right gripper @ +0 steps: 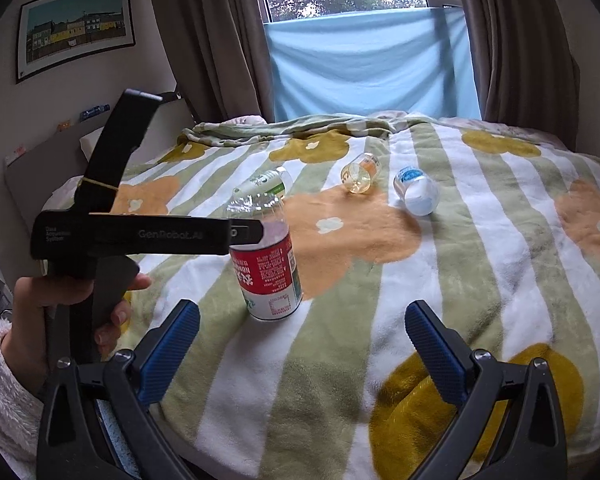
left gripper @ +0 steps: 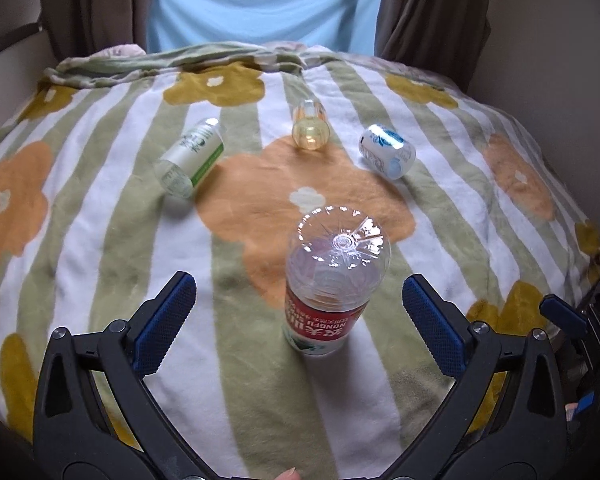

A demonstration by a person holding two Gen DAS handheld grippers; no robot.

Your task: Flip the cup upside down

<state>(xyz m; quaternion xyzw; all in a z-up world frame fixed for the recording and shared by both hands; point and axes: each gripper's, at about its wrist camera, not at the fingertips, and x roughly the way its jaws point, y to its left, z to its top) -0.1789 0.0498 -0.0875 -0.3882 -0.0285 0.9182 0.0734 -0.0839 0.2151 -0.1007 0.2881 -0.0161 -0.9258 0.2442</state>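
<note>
Meanwhile left gripper (left gripper: 298, 312) jaws gape beside upturned cup (left gripper: 332, 276), untouched.

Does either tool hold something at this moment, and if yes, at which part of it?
Nothing is held. The left tool is open, with the red-label cup standing upside down on the blanket between its fingers, untouched. The right tool is open and empty.

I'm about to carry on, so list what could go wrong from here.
1. The red-label cup stands inverted on a soft blanket, unheld between the open left gripper's jaws; a nudge could probably topple it.
2. Three more cups lie on their sides: the green-label cup, yellow cup and blue-label cup. Round, they may roll away when gripped.
</note>
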